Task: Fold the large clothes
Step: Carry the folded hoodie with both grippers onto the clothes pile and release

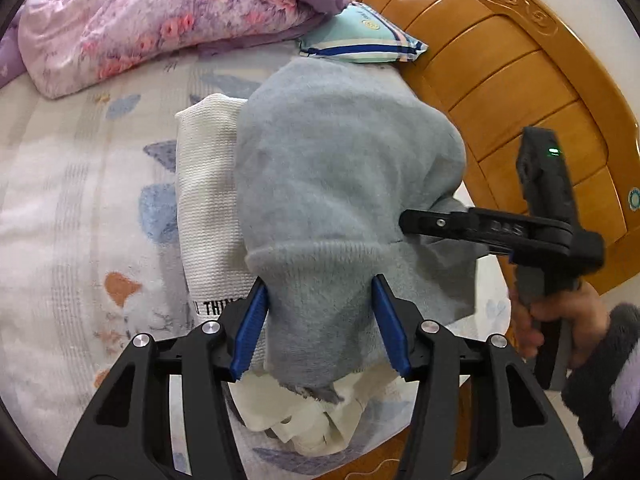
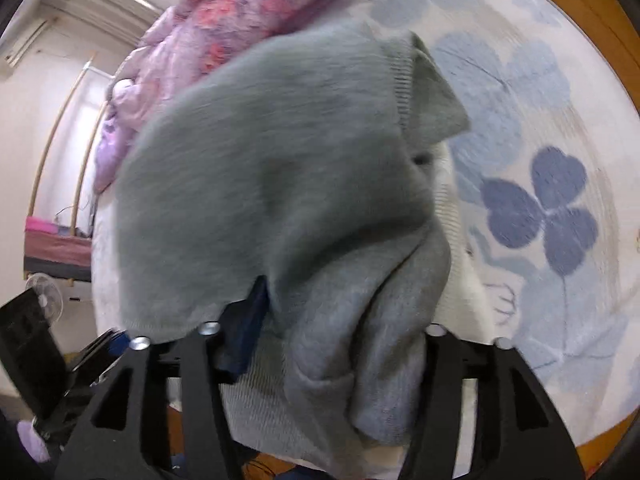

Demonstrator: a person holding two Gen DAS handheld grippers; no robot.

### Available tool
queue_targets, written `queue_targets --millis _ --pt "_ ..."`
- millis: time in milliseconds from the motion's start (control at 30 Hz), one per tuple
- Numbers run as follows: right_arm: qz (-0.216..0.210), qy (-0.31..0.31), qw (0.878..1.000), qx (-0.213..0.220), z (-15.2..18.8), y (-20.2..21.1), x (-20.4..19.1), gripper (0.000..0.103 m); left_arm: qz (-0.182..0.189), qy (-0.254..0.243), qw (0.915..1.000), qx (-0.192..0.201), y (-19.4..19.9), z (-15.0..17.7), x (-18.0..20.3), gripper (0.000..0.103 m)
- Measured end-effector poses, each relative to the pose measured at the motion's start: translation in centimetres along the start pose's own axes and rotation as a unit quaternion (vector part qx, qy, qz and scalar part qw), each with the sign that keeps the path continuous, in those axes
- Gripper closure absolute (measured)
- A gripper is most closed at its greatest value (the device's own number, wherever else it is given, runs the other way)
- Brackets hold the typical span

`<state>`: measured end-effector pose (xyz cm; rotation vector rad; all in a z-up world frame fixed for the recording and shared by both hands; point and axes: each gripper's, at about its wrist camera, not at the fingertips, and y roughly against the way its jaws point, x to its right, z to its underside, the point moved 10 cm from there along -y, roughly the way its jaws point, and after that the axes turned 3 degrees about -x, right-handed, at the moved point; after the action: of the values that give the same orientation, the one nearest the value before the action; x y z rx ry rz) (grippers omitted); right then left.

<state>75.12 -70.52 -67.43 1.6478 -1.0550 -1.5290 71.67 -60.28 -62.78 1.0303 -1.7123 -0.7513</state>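
A grey-blue fleece sweater (image 1: pixel 340 168) lies bunched on the bed over a white knit garment (image 1: pixel 208 200). My left gripper (image 1: pixel 320 320) is shut on the sweater's ribbed hem, its blue pads (image 1: pixel 252 328) pressing on both sides of the cloth. My right gripper (image 1: pixel 408 220) comes in from the right and is shut on the sweater's right edge. In the right wrist view the sweater (image 2: pixel 280 184) fills the middle and bulges between the fingers of my right gripper (image 2: pixel 340 320); the right finger is hidden by cloth. The white garment (image 2: pixel 460 272) shows beneath it.
The bed has a pale flower-print sheet (image 1: pixel 72 200). A pink and purple quilt (image 1: pixel 160 12) is piled at the far side, with a striped pillow (image 1: pixel 368 40) beside it. A wooden headboard (image 1: pixel 520 80) stands at the right. A fan (image 2: pixel 46 296) stands beyond the bed.
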Motion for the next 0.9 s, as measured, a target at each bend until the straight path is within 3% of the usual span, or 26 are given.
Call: queue_targets --millis 133,267,333,367,400,500,600,700,900 --pt "0.027 -0.014 1.000 -0.001 -0.5 1.5 1.1 0.037 -0.004 -0.018 0.9998 -0.002 0.9 0.5 0.3 0.049" --pt "0.120 -0.005 0.993 0.005 -0.7 4.8 2.6 0.040 0.011 0.009 0.9999 0.008 3.3 -1.6 -1.1 0.046" --pt "0.137 0.000 0.990 0.036 -0.8 7.0 2.7 0.056 -0.006 0.005 0.9998 0.016 4.5 -2.4 -1.4 0.044" --pt "0.130 0.007 0.990 0.050 -1.0 8.0 1.9 0.074 -0.019 0.002 0.9997 0.015 4.4 -2.9 -1.8 0.043" --pt "0.118 0.015 0.991 0.061 -1.2 8.6 0.8 0.085 -0.029 0.000 0.9995 0.008 4.0 -3.1 -2.2 0.043" --pt "0.088 0.061 0.992 0.068 -2.0 8.3 -2.9 0.092 -0.065 -0.007 0.9977 -0.018 2.4 -2.9 -3.3 0.043" --pt "0.137 0.090 0.986 0.017 -2.2 4.4 -2.5 0.092 -0.065 0.002 0.9969 -0.044 0.6 -2.2 -3.9 0.043" --pt "0.157 0.069 0.984 -0.040 -1.5 -0.3 0.6 0.095 -0.064 -0.002 0.9961 -0.061 -0.5 -1.4 -4.1 0.037" --pt "0.171 0.064 0.982 -0.049 -1.1 -0.2 1.4 0.095 -0.042 0.007 0.9968 -0.068 -0.2 -0.7 -3.5 0.034"
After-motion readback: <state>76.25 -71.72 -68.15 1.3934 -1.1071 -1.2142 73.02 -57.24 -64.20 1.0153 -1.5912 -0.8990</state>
